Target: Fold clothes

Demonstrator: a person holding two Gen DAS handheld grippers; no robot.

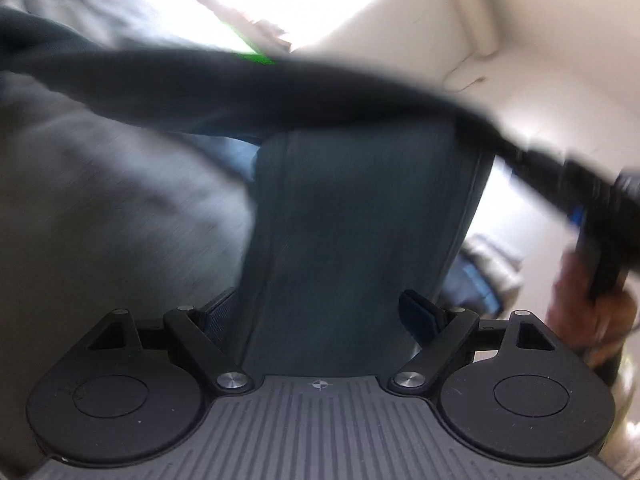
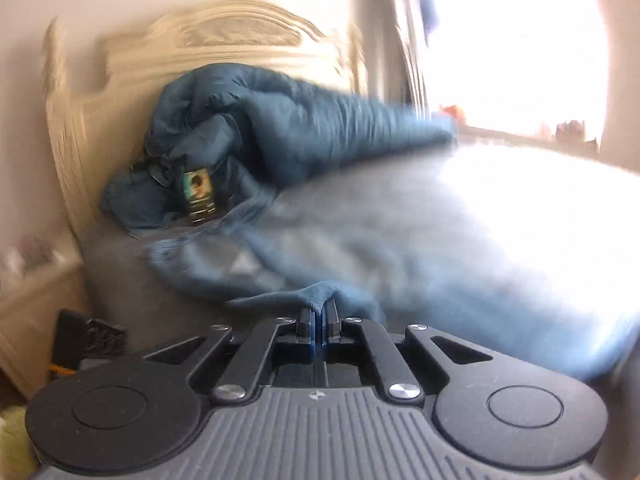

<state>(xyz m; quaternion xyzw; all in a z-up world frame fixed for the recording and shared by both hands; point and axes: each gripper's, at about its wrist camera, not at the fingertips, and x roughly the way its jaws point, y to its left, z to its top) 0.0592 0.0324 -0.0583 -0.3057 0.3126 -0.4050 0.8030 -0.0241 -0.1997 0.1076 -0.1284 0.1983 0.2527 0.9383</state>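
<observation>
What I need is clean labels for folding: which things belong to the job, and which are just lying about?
Job in hand:
- dark blue garment
- right gripper, fingers shut on the garment
- left gripper, fingers wide either side of the garment

Lying about:
- crumpled blue bedding
- small picture-fronted object
- cream headboard

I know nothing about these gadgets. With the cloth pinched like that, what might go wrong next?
1. The right gripper pinches only a small tuft of the blue garment, so the cloth may slip out if pulled.
2. The left gripper stands wide around a broad fold of dark cloth; unclamped, it could slide free.
3. A phone lies in the blue bedding and might get dragged along.
</observation>
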